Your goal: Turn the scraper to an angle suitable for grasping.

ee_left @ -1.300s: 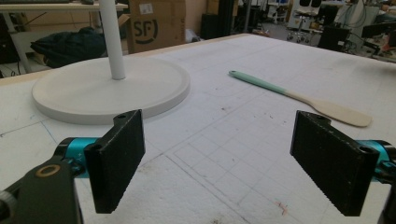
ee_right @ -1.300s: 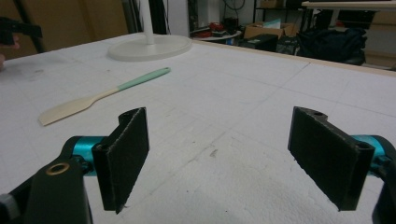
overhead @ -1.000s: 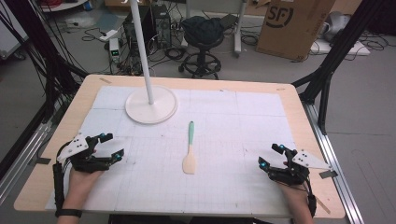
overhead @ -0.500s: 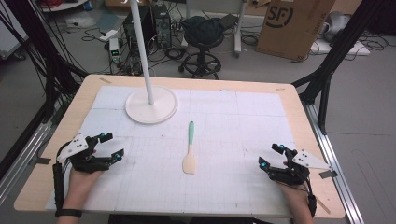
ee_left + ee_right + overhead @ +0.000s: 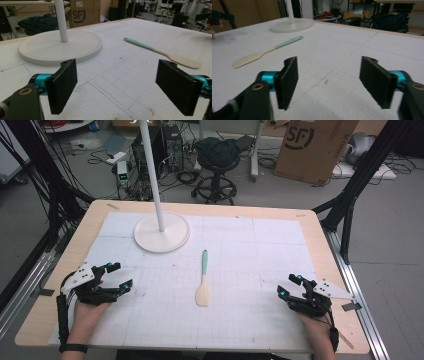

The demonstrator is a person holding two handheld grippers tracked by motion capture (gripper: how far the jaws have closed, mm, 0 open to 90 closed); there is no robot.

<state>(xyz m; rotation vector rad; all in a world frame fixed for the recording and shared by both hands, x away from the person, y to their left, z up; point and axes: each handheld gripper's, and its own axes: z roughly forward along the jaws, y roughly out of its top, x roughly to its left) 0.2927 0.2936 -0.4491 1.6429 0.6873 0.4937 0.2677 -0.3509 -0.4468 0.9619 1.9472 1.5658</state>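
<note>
White gridded worktop [image 5: 260,245] carries a spatula [image 5: 203,280] lying untouched at centre, near a lamp base [image 5: 162,233], while left tongs [image 5: 116,279] and right tongs [image 5: 289,286] rest wide and empty at the near corners, so nothing looks begun.

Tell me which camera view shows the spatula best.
The high view: the spatula lies whole and unobstructed at the table's middle, green handle toward the lamp base, pale blade toward the person. The left gripper view shows it slanted beyond that gripper's open jaws at upper right; the right gripper view shows it foreshortened at upper left.
</note>
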